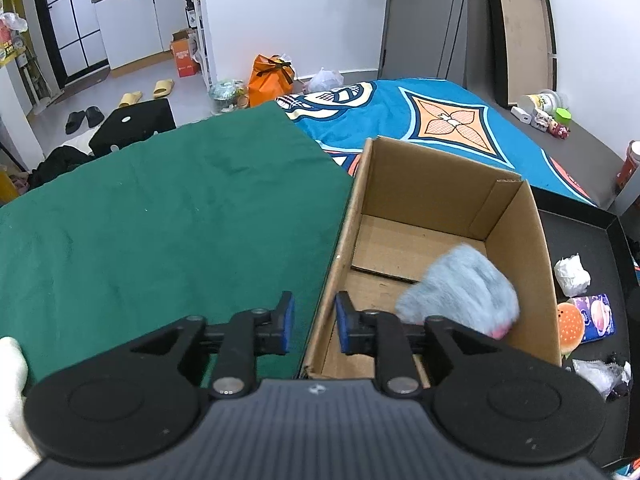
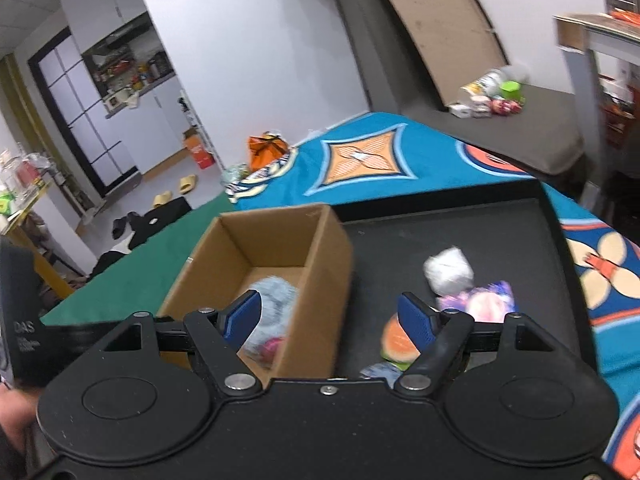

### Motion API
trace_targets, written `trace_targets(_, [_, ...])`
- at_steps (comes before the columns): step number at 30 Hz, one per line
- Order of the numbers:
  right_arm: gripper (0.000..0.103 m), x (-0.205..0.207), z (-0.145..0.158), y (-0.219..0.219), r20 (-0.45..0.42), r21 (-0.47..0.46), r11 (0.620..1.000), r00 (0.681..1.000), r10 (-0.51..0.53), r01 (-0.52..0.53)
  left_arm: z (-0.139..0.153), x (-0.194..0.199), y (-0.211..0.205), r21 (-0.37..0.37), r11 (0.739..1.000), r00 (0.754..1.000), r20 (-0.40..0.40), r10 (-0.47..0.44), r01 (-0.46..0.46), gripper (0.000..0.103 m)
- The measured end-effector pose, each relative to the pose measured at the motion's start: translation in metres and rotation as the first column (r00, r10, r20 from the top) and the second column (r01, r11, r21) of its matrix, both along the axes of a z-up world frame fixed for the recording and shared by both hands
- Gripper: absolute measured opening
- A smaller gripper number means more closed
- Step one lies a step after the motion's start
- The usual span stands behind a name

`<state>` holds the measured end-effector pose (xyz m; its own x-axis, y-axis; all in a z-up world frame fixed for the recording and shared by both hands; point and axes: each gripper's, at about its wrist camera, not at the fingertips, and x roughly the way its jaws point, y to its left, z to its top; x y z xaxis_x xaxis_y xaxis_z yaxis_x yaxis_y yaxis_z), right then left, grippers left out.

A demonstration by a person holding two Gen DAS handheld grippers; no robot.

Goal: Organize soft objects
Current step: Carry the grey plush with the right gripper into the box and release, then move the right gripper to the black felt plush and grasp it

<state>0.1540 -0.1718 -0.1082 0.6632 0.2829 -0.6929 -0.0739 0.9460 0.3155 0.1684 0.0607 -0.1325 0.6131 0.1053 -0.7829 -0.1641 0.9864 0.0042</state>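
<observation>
A grey-blue fluffy plush (image 1: 460,288) with a pink patch lies in the open cardboard box (image 1: 400,184), blurred. My left gripper (image 1: 315,322) hangs over the box's left wall, its blue pads a little apart with nothing pressed between them. In the right wrist view the plush (image 2: 272,300) shows inside the box (image 2: 332,264). My right gripper (image 2: 330,312) stands open wide above the box's right wall, holding nothing. On the black tray (image 2: 400,240) lie a white crumpled wad (image 2: 448,270), a purple packet (image 2: 488,300) and a burger toy (image 2: 396,338).
The box sits between a green cloth (image 1: 160,220) and the tray (image 1: 576,232), on a blue patterned blanket (image 1: 440,120). A clear plastic wrapper (image 1: 600,376) lies at the tray's near end. Small jars and toys (image 1: 548,114) stand on the grey surface behind.
</observation>
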Motion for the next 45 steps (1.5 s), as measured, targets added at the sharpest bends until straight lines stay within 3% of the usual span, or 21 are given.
trace_targets(11, [0.075, -0.017, -0.012, -0.047, -0.059, 0.004, 0.998, 0.996, -0.063, 0.063, 0.005, -0.002, -0.006, 0.047, 0.999, 1.0, 0.021, -0.002, 0.001, 0.073])
trace_targets(17, [0.075, -0.022, -0.031, -0.07, -0.115, 0.005, 0.994, 0.988, -0.105, 0.107, 0.005, -0.002, -0.015, 0.101, 0.995, 1.0, 0.018, -0.022, 0.02, 0.085])
trace_targets(23, [0.075, -0.03, -0.052, -0.091, -0.143, -0.019, 0.991, 0.981, -0.131, 0.13, 0.006, -0.001, -0.025, 0.148, 0.989, 0.999, 0.017, -0.027, 0.024, 0.089])
trace_targets(35, [0.073, -0.034, -0.089, -0.124, -0.2, 0.067, 0.968, 0.953, -0.226, 0.243, 0.008, -0.002, -0.038, 0.216, 0.976, 0.999, 0.033, -0.041, 0.033, 0.091])
trace_targets(41, [0.069, -0.031, -0.105, -0.134, -0.227, 0.12, 0.947, 0.937, -0.267, 0.299, 0.006, 0.001, -0.054, 0.282, 0.957, 0.997, 0.017, -0.077, 0.069, 0.091])
trace_targets(45, [0.068, -0.028, -0.107, -0.132, -0.209, 0.109, 0.943, 0.935, -0.286, 0.313, 0.001, 0.003, -0.064, 0.336, 0.937, 0.995, -0.007, -0.099, 0.096, 0.091])
